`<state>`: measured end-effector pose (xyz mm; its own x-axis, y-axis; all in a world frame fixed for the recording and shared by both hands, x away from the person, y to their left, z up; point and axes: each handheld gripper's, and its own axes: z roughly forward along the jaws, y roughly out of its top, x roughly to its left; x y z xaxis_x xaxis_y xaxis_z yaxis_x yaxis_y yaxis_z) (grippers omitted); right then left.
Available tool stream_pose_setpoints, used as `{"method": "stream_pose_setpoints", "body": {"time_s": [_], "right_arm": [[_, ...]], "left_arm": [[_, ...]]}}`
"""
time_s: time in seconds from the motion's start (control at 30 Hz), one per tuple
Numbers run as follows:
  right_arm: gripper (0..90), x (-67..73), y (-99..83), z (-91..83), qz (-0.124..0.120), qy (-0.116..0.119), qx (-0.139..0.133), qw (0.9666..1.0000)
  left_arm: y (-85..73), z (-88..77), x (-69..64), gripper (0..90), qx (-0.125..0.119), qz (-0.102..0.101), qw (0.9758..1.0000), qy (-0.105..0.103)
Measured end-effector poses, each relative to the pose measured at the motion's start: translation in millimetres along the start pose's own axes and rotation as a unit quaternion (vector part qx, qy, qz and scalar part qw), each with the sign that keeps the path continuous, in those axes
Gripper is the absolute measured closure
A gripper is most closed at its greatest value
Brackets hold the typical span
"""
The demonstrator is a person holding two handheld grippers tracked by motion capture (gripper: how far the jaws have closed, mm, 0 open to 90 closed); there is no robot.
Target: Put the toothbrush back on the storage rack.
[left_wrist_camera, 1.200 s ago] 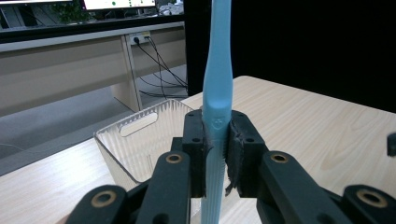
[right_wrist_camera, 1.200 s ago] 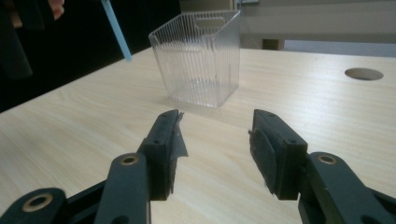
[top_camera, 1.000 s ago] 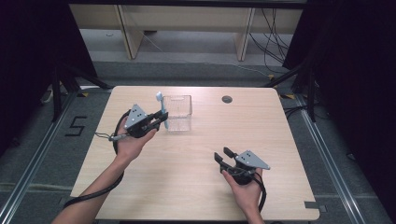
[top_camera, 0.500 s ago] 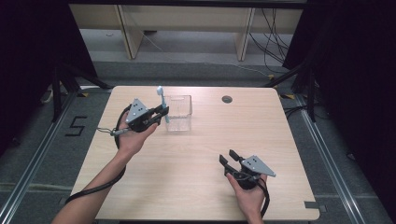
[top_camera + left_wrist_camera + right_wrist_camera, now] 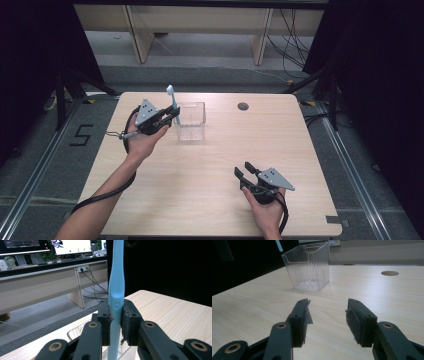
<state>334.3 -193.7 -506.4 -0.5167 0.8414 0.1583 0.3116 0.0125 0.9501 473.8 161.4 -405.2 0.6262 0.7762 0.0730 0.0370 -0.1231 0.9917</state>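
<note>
The light blue toothbrush [image 5: 115, 290] stands upright, clamped between the pads of the left gripper [image 5: 172, 115] at the ribbed lower part of its handle, just beside the left wall of the clear ribbed container [image 5: 191, 121] near the far edge of the table [image 5: 300, 145]. Judged from its build, the toothbrush is a light, stiff plastic item, not fragile. The smooth upper handle looks slippery, so the ribbed section now held appears the sounder place to grip. A long lever above the pads could let it pivot if the hold loosens. The container looks thin-walled and light, liable to slide or tip if knocked. The right gripper [image 5: 327, 315] rests low at the near right of the table, jaws apart with nothing between them.
</note>
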Motion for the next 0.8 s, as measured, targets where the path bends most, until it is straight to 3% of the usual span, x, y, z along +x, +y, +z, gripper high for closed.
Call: {"method": "stream_pose_setpoints", "body": {"time_s": [0.03, 0.07, 0.1, 0.2, 0.27, 0.33, 0.53, 0.57, 0.6, 0.67, 0.8], "right_arm": [[52.9, 0.2, -0.6, 0.9, 0.005, 0.006, -0.006, 1.0], [52.9, -1.9, -1.0, 1.3, -0.011, 0.003, -0.013, 0.9999], [52.9, -1.7, -0.9, 0.8, -0.011, 0.001, -0.01, 0.9999], [52.9, 0.3, -1.0, 0.8, 0.003, 0.004, -0.005, 1.0], [52.9, -1.1, -0.9, 0.3, -0.011, -0.004, -0.004, 0.9999], [52.9, -1.2, -1.5, 1.5, -0.008, 0.005, -0.011, 0.9999], [53.1, 1.5, -2.2, 0.1, 0.008, -0.002, 0.004, 1.0], [53.1, -0.7, -2.2, 1.1, 0.0, 0.004, 0.0, 1.0], [53.1, 2.1, -2.8, 1.0, 0.017, 0.006, -0.002, 0.9998], [53.1, 0.1, -2.6, 1.5, 0.002, 0.004, -0.004, 1.0], [53.2, 0.4, -2.5, 1.6, 0.004, 0.007, -0.003, 1.0]], "left_arm": [[0.0, 0.8, 1.2, 78.0, 0.0, 0.001, 1.0, 0.002], [0.0, 1.8, 1.9, 78.1, -0.001, 0.001, 1.0, 0.003], [0.0, 2.5, 2.5, 78.0, -0.001, 0.0, 1.0, 0.004], [0.9, 5.2, 4.9, 78.0, -0.002, 0.0, 1.0, 0.007], [1.6, 6.9, 6.5, 78.0, -0.003, 0.001, 1.0, 0.009], [1.7, 8.5, 8.1, 78.0, -0.003, 0.001, 0.9999, 0.011], [-1.7, 12.8, 12.9, 78.0, 0.001, -0.003, 0.9999, 0.016], [-2.9, 13.6, 13.2, 78.0, 0.002, -0.004, 0.9999, 0.016], [-3.9, 14.1, 13.5, 78.0, 0.004, -0.004, 0.9999, 0.016], [-5.4, 15.1, 13.8, 78.0, 0.008, -0.004, 0.9998, 0.016], [-6.6, 15.7, 14.3, 78.0, 0.011, -0.004, 0.9998, 0.016]]}}
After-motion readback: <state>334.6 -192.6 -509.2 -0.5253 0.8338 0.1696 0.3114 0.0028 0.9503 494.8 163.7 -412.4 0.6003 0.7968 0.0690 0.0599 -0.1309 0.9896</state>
